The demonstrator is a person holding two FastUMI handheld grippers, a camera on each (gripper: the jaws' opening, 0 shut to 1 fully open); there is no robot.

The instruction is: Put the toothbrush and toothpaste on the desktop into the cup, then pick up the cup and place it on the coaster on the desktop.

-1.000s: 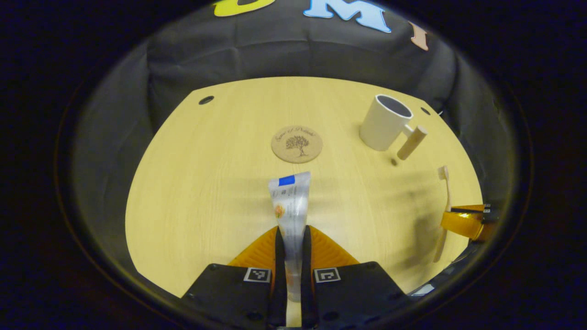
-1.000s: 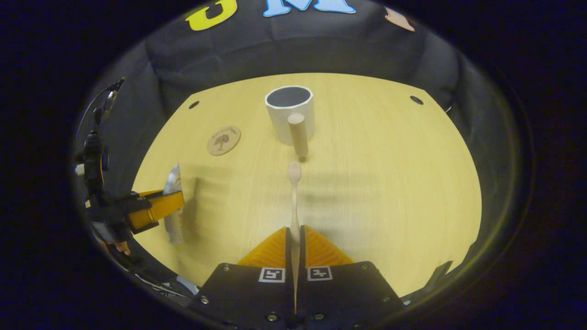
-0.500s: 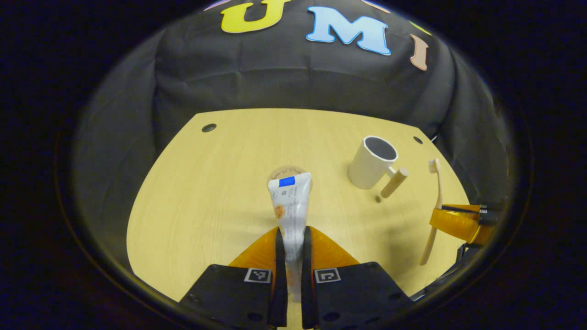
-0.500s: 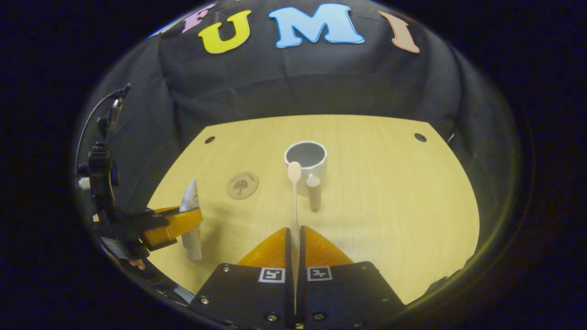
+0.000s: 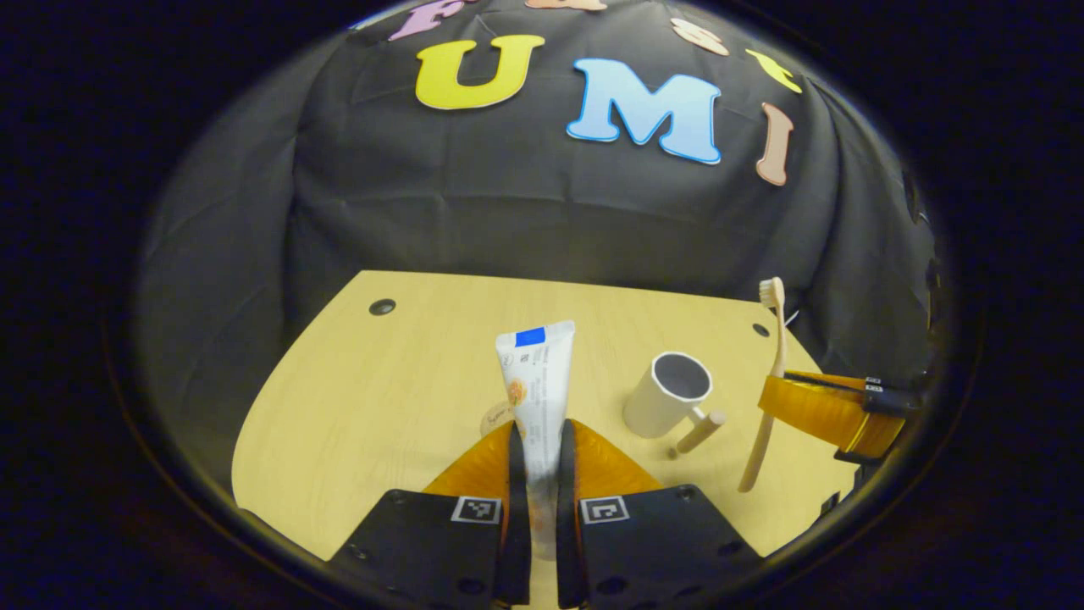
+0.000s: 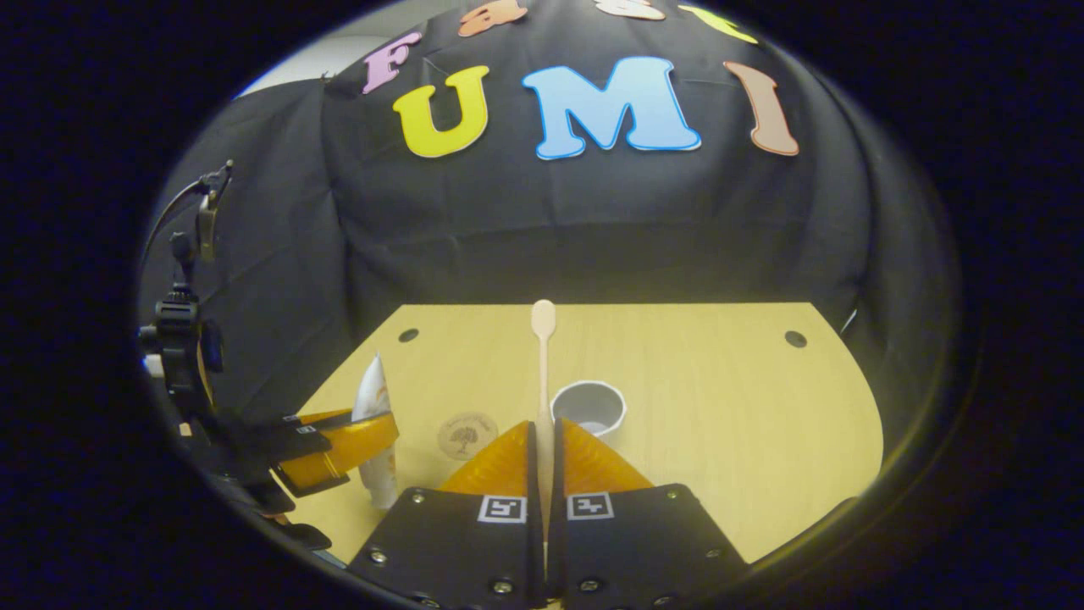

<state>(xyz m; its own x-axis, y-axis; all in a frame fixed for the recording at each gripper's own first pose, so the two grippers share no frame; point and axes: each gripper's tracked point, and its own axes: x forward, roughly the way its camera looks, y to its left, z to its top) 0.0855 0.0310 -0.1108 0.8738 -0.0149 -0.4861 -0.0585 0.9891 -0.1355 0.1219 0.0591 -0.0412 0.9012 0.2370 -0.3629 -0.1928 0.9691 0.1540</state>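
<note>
Left claw (image 5: 535, 449) clamped on the toothpaste (image 5: 539, 383), tube upright and raised clear of the tabletop (image 5: 364, 398), coaster (image 5: 495, 418) partly hidden just behind it. Right claw (image 6: 543, 453) pinched tight on the toothbrush (image 6: 542, 364), handle between both fingers, head pointing up and away, above the tabletop. Cup (image 5: 666, 393) upright on the tabletop to the right of the coaster, mouth open, handle toward the camera in the left gripper view, toothbrush held near its right side there.
</note>
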